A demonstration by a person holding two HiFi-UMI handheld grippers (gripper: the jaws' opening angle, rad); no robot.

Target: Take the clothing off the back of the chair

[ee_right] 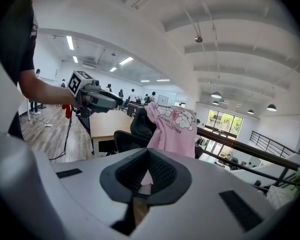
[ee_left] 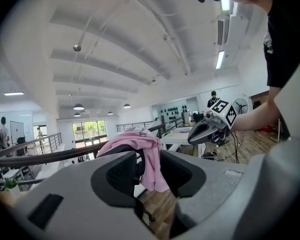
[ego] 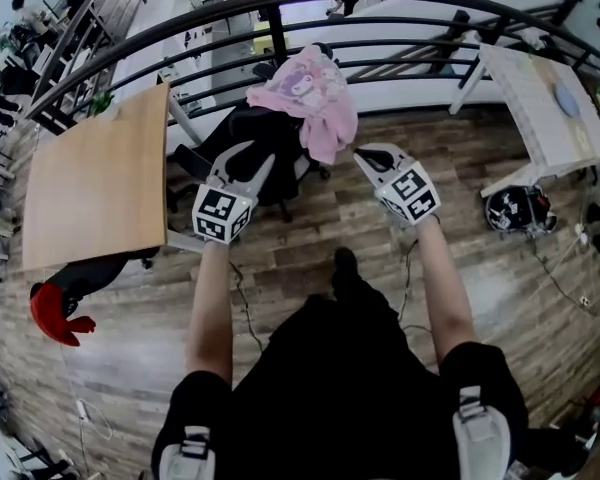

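A pink printed garment [ego: 310, 98] hangs over the back of a black office chair [ego: 242, 140] by the railing. My left gripper [ego: 248, 158] is at the chair's left side, jaws open, nothing between them; in the left gripper view the garment [ee_left: 140, 149] shows beyond the gap of the gripper [ee_left: 149, 171]. My right gripper [ego: 366, 154] is shut and empty, just right of the garment's hanging lower edge and apart from it. The right gripper view shows the garment [ee_right: 172, 126] on the chair [ee_right: 137, 126] ahead of that gripper [ee_right: 147, 170], with the left gripper [ee_right: 104, 100] at the left.
A wooden table [ego: 95, 183] stands left of the chair and a white table [ego: 540, 108] at the right. A dark curved railing [ego: 280, 13] runs behind the chair. A red object [ego: 55, 313] and a dark helmet-like thing [ego: 515, 210] lie on the plank floor with cables.
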